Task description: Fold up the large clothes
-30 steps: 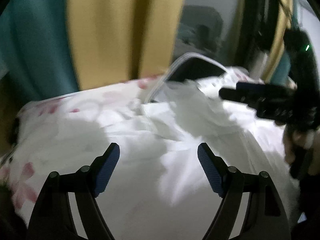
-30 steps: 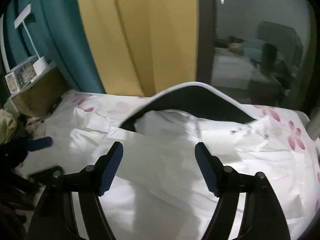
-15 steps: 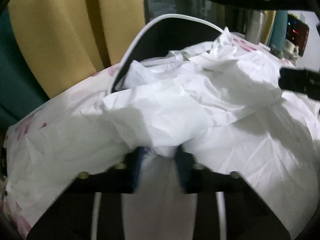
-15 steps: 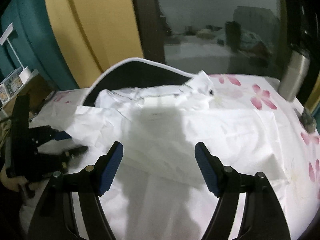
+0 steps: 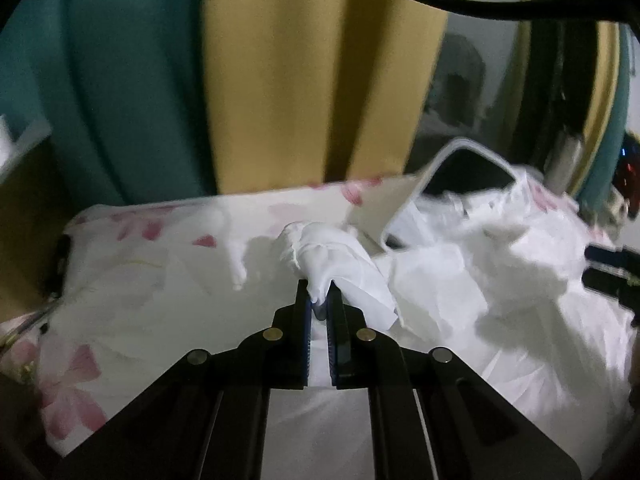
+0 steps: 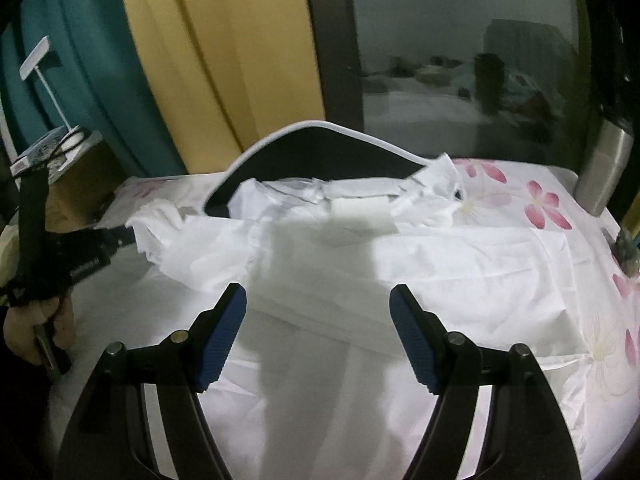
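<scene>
1. Left wrist view: I see the left gripper [image 5: 319, 300] with its jaws drawn nearly together, pinching a bunched fold of the white garment [image 5: 460, 280]. The pinched cloth rises out of the jaws toward 12 o'clock and trails off to 2 o'clock into the main heap.
2. In the same view, the garment lies crumpled on the floral bedsheet [image 5: 152, 280], filling the field from 1 to 4 o'clock. A dark pad with white piping [image 5: 468, 176] stands at 1 o'clock, with the garment's far edge against it.
3. Right wrist view: I see the right gripper [image 6: 318, 338] with its jaws spread wide, holding nothing. White cloth lies beneath and beyond its blue pads [image 6: 224, 336]; I cannot tell whether they touch it.
4. The garment [image 6: 400, 256] spreads across the centre of this view, from 9 to 3 o'clock. The left gripper [image 6: 120, 238] shows at 9 o'clock, at the garment's edge, with the operator's hand [image 6: 36, 328] on its handle.
5. Yellow curtain [image 6: 224, 60] and teal curtain [image 6: 92, 64] hang at 11 o'clock; a metal flask [image 6: 606, 168] stands at 3 o'clock.
</scene>
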A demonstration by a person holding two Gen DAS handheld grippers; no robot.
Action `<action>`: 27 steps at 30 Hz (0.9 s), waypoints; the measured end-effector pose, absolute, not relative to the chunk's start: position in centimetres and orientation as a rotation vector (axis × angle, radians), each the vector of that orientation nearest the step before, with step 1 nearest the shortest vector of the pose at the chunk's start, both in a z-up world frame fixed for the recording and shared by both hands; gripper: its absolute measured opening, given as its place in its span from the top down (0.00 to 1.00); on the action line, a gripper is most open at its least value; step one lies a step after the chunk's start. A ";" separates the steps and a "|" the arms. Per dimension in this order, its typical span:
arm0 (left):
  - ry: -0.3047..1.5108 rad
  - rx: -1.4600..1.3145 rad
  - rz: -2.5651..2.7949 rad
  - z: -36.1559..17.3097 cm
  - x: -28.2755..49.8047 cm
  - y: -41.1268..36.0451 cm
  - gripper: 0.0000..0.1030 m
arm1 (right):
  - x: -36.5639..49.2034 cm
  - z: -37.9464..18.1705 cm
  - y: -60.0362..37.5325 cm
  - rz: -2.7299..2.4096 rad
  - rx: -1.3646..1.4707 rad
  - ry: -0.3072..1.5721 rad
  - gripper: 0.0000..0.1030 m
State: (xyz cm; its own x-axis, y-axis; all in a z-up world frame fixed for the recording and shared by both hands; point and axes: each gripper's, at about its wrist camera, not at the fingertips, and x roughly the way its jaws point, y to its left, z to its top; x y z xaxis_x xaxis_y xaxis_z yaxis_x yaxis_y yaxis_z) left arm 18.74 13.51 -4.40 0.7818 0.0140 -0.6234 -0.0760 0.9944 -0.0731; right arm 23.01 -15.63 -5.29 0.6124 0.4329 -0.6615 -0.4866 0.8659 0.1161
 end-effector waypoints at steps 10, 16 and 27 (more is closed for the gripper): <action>0.550 -0.140 0.020 0.9 17.2 12.7 0.93 | 21.4 -4.1 -16.2 0.539 -0.076 0.715 0.28; 0.539 -0.099 -0.029 2.4 17.3 8.9 0.93 | 20.6 -4.0 -18.9 0.525 -0.045 0.705 0.28; 0.572 -0.016 -0.121 2.7 18.8 0.6 0.93 | 20.7 -4.7 -25.5 0.472 -0.004 0.704 0.28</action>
State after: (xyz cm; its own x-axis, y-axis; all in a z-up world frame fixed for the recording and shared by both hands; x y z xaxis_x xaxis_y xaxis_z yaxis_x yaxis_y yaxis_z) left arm 18.77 0.60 2.67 0.8338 -0.1183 -0.5393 0.1096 0.9928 -0.0484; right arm 20.69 -25.49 -4.66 0.6621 0.4160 -0.6234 -0.4186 0.8952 0.1528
